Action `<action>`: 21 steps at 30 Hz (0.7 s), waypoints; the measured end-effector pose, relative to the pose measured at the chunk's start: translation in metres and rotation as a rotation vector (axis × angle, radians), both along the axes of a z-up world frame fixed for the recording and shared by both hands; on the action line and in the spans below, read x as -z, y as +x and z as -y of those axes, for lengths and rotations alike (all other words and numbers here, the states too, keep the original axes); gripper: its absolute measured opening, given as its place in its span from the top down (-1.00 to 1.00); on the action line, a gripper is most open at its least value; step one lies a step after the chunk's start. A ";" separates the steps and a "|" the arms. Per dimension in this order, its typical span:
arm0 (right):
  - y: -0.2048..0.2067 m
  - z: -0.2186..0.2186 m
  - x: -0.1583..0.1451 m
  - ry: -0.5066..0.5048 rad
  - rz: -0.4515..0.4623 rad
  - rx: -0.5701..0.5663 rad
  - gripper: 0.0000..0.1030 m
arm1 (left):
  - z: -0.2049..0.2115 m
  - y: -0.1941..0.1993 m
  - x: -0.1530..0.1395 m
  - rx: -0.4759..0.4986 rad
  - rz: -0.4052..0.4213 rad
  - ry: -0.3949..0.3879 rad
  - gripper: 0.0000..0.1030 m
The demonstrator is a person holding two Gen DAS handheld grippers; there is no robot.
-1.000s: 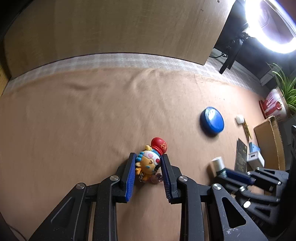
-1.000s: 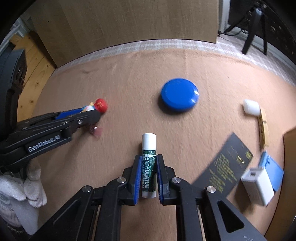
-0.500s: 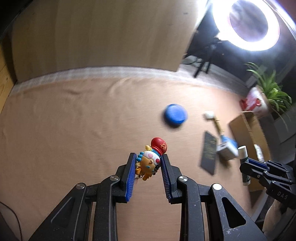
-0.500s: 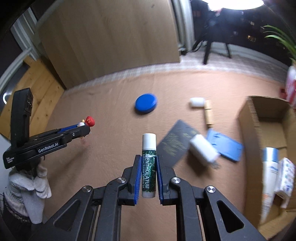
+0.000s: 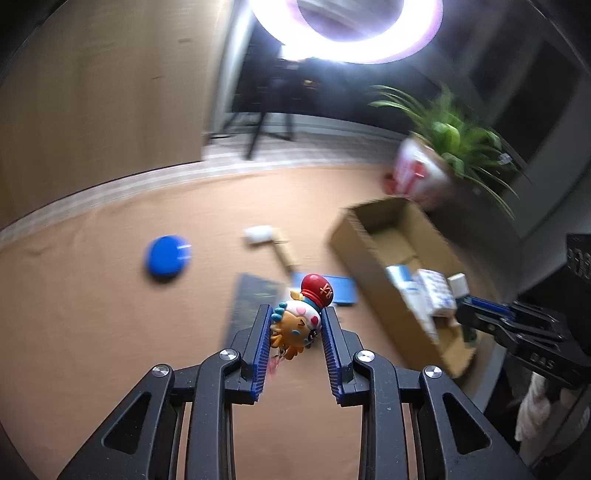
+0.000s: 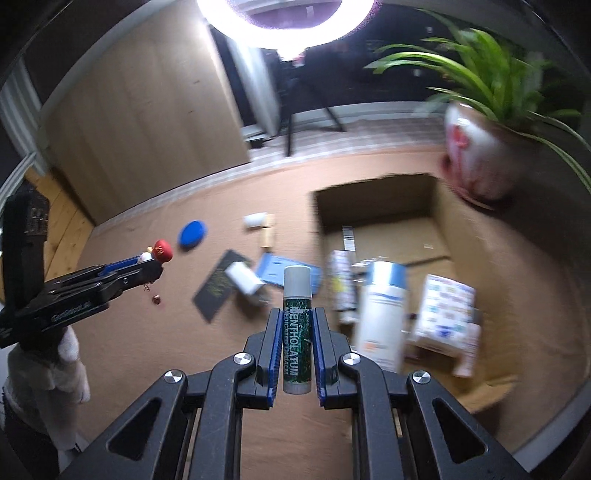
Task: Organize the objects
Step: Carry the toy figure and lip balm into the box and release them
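The plant (image 6: 491,66) and its pot (image 6: 476,155) are blurred and cut off at the right edge. The items inside the box (image 6: 373,192) are smeared and their labels are unreadable. The ring light (image 5: 347,29) is cropped at the top.

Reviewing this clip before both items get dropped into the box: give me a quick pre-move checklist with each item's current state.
1. Left gripper clamps the toy figure: ok.
2. Right gripper clamps the lip balm: ok.
3. Cardboard box open on top: ok.
4. Free floor space inside box, behind the white bottle: ok.
5. Lip balm directly over the box: cannot tell.
6. Toy's dangling charm clear of box edge: ok.
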State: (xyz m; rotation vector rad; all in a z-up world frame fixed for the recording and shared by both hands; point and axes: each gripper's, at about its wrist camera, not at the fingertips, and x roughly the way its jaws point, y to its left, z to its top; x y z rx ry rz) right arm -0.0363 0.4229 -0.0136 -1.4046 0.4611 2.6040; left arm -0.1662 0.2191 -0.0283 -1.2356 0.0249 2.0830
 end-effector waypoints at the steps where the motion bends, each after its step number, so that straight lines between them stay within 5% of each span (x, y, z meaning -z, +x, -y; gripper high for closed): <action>1: 0.006 -0.008 0.000 0.002 0.003 0.017 0.73 | -0.011 0.005 -0.001 0.020 -0.002 0.004 0.45; 12: 0.045 -0.076 0.013 0.016 0.052 0.155 0.73 | -0.134 0.065 0.002 0.226 0.018 0.030 0.45; 21: 0.056 -0.101 0.023 0.011 0.068 0.202 0.73 | -0.170 0.083 0.011 0.267 0.016 0.003 0.43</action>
